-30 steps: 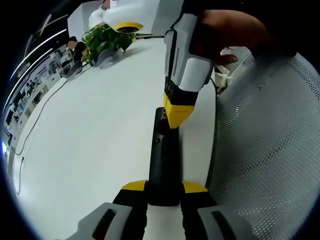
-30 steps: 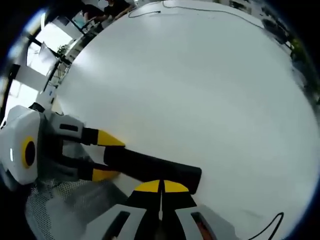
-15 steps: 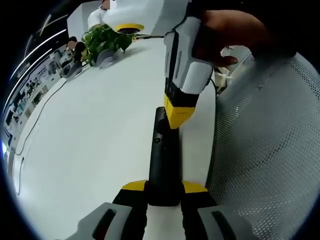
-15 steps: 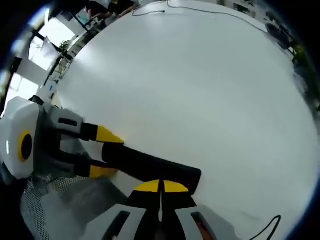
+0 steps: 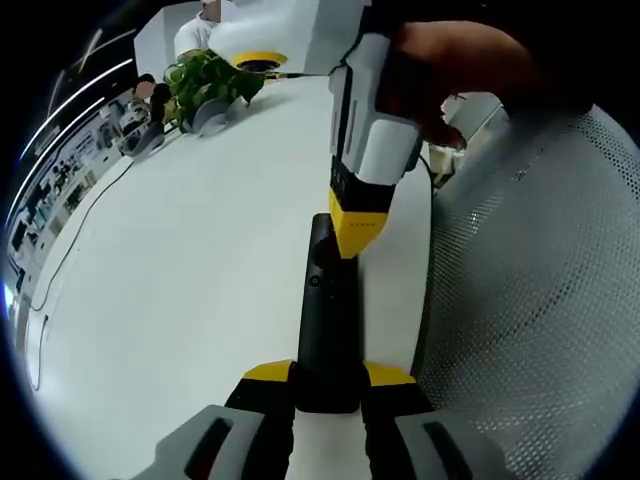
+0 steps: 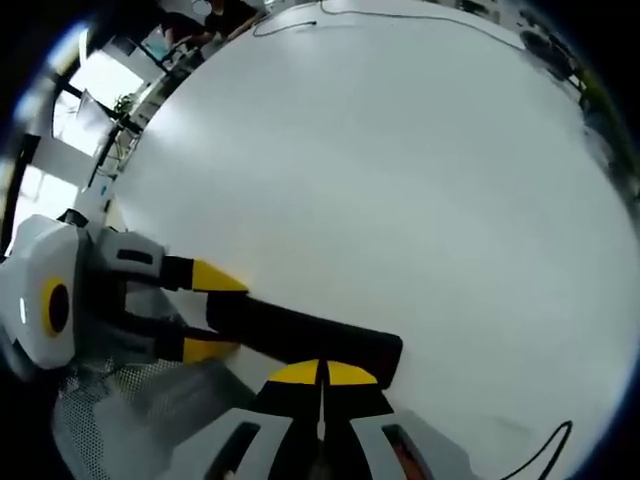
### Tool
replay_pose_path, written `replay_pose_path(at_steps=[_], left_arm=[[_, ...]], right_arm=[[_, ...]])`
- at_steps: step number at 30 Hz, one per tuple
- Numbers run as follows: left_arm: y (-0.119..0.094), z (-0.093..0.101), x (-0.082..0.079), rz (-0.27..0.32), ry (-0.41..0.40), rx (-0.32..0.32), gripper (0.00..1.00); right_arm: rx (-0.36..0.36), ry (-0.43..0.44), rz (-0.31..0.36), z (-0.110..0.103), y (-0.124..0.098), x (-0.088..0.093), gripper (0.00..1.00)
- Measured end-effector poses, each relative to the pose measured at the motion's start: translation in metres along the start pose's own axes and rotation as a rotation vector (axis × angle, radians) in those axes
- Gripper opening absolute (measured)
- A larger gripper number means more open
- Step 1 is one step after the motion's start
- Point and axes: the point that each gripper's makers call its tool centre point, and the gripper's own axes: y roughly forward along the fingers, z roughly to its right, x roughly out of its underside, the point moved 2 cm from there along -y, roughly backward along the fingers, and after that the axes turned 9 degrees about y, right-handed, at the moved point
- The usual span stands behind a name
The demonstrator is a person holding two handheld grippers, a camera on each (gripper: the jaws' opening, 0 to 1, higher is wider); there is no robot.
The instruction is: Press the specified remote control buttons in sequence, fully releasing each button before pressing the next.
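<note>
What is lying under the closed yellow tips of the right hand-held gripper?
The far end of the black remote control lies under the right hand-held gripper, on the white table. The buttons directly beneath the tips are covered.

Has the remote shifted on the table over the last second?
No. In the left gripper view the remote lies unchanged against the table edge, clamped by the left tool.
</note>
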Motion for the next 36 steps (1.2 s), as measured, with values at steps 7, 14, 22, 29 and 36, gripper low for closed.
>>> replay_pose_path(at_steps=[7, 14, 22, 29, 36], left_arm=[[0.0, 0.0, 0.0, 0.002, 0.005, -0.003, 0.25], [0.0, 0.0, 0.0, 0.006, 0.003, -0.005, 0.25], [0.0, 0.001, -0.001, 0.006, -0.007, -0.007, 0.25], [0.0, 0.0, -0.001, 0.006, -0.008, -0.005, 0.25], [0.001, 0.0, 0.0, 0.005, -0.007, -0.006, 0.25]], right_arm=[[-0.013, 0.06, 0.017, 0.001, -0.003, -0.002, 0.0], [-0.075, 0.137, 0.126, 0.002, -0.014, -0.016, 0.0], [-0.067, 0.039, 0.116, -0.004, -0.007, -0.014, 0.0], [0.016, -0.086, 0.095, -0.003, -0.002, -0.01, 0.0], [0.004, -0.092, 0.1, -0.003, 0.0, -0.013, 0.0]])
